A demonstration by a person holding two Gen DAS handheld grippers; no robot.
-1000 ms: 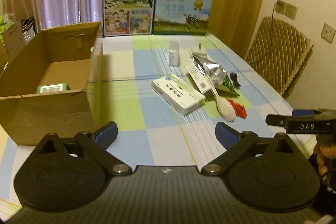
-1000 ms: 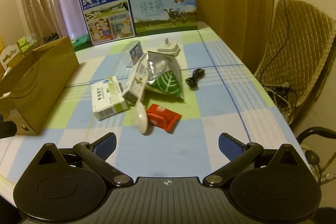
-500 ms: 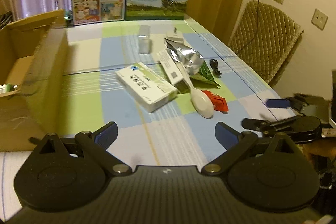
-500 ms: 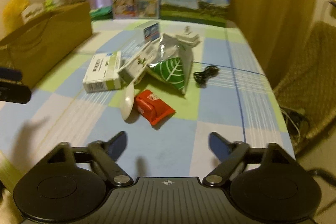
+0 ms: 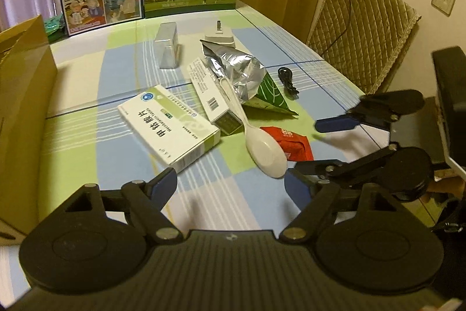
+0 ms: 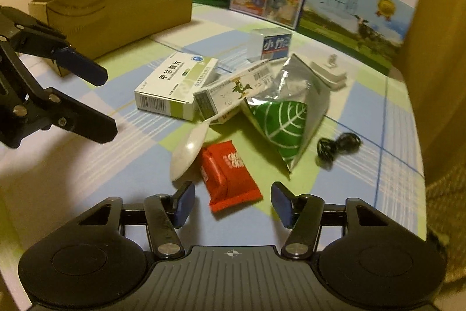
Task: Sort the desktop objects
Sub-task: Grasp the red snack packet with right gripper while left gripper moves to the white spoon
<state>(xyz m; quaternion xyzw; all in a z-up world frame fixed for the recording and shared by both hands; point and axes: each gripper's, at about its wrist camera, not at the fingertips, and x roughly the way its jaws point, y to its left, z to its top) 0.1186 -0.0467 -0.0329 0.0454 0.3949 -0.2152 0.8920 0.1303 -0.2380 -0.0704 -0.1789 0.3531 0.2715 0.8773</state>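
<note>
1. Left wrist view: my left gripper hangs over the near part of the table with its jaws spread wide and nothing between them. Just ahead lies the white medicine box, with the white spoon a little to its right, bowl end toward me. The spoon's handle runs away from me, resting on the narrow carton and the foil bag. The right gripper shows at the right edge, pointing in at the red packet. The cardboard box stands at far left.

2. Right wrist view: my right gripper is open wide and empty. The red packet lies flat on the table straight ahead. Its near end sits just in front of the gap between the jaws. Its long axis runs roughly along my line of approach, leaning slightly left at the far end. The spoon touches or nearly touches its left side. The black cable lies apart to the right. The cardboard box is well off to the left, behind the left gripper.

3. I judge the right gripper the nearer one for the packet: a short push forward and down, closing across its narrow width, while keeping the left jaw clear of the spoon's bowl.
</note>
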